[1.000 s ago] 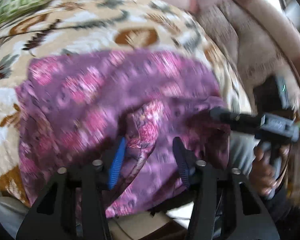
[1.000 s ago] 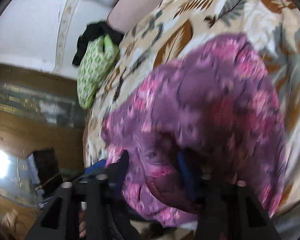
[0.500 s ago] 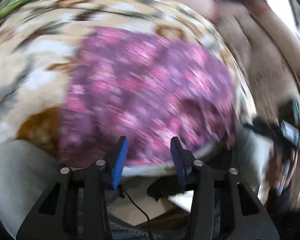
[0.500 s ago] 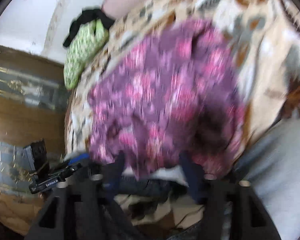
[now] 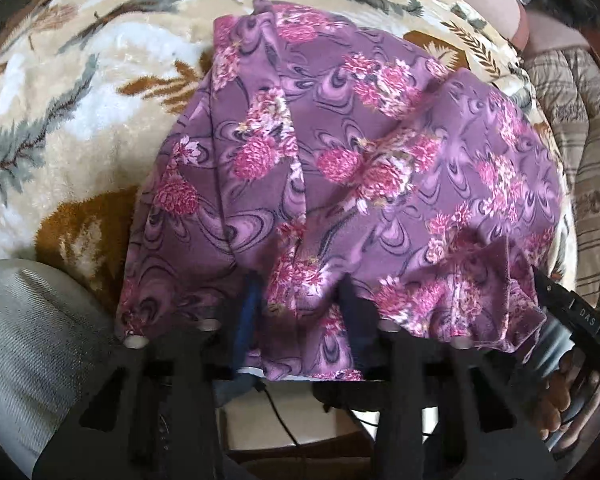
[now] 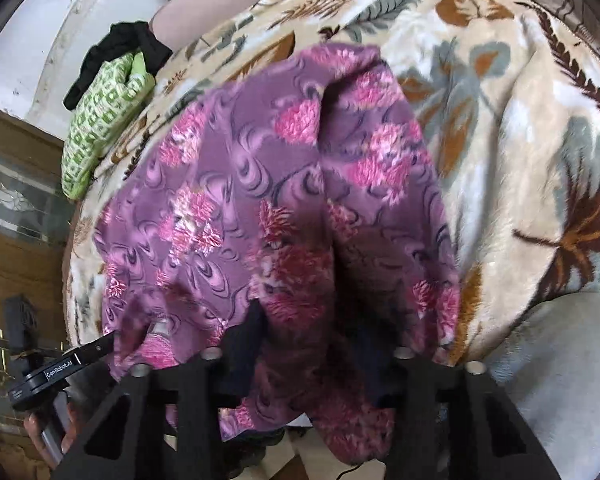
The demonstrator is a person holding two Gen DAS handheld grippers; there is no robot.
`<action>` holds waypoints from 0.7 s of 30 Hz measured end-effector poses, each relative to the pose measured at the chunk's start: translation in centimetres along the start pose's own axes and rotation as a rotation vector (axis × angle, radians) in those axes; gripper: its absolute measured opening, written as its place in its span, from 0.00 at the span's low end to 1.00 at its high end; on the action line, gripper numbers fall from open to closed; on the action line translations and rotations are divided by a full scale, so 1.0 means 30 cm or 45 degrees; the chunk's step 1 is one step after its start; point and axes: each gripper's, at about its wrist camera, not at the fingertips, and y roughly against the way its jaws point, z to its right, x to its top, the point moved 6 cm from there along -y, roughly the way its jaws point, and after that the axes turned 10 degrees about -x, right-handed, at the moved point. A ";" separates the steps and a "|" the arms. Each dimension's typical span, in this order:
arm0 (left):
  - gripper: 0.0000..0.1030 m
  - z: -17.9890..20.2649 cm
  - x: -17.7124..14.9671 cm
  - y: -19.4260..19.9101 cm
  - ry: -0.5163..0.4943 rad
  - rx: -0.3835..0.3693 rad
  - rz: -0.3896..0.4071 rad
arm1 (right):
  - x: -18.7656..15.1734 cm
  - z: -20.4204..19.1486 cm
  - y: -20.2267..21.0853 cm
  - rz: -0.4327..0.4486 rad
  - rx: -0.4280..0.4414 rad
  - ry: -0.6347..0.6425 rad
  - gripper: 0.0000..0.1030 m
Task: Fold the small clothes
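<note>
Purple garment [image 5: 340, 152] with pink flowers; cream blanket [image 5: 80, 92] with brown and grey leaves.

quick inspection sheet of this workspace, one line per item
surface: leaf-print blanket, plush, on a bed.
job's things: purple floral garment spread on the blanket, near edge draped over both tools.
clutter: green patterned cloth with a black cloth at the far edge.
grippers: left tool and right tool each have garment fabric between the fingers; grip cannot be told.
cables: thin black cable below the left tool.
surroundings: white wall, wooden panelling.
</note>
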 end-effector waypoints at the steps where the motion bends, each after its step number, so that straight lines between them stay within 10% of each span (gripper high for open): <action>1: 0.13 0.006 -0.003 0.009 -0.028 0.017 0.013 | -0.004 -0.005 -0.005 -0.012 -0.018 0.020 0.17; 8: 0.08 -0.032 0.025 0.162 0.004 -0.144 0.172 | 0.021 -0.010 0.200 0.132 -0.032 0.047 0.06; 12: 0.09 -0.045 -0.013 0.025 -0.028 -0.022 0.007 | -0.010 0.020 0.061 -0.022 -0.098 0.070 0.06; 21: 0.16 -0.030 -0.001 0.156 -0.118 -0.036 0.094 | 0.000 0.032 0.179 0.100 0.104 0.027 0.20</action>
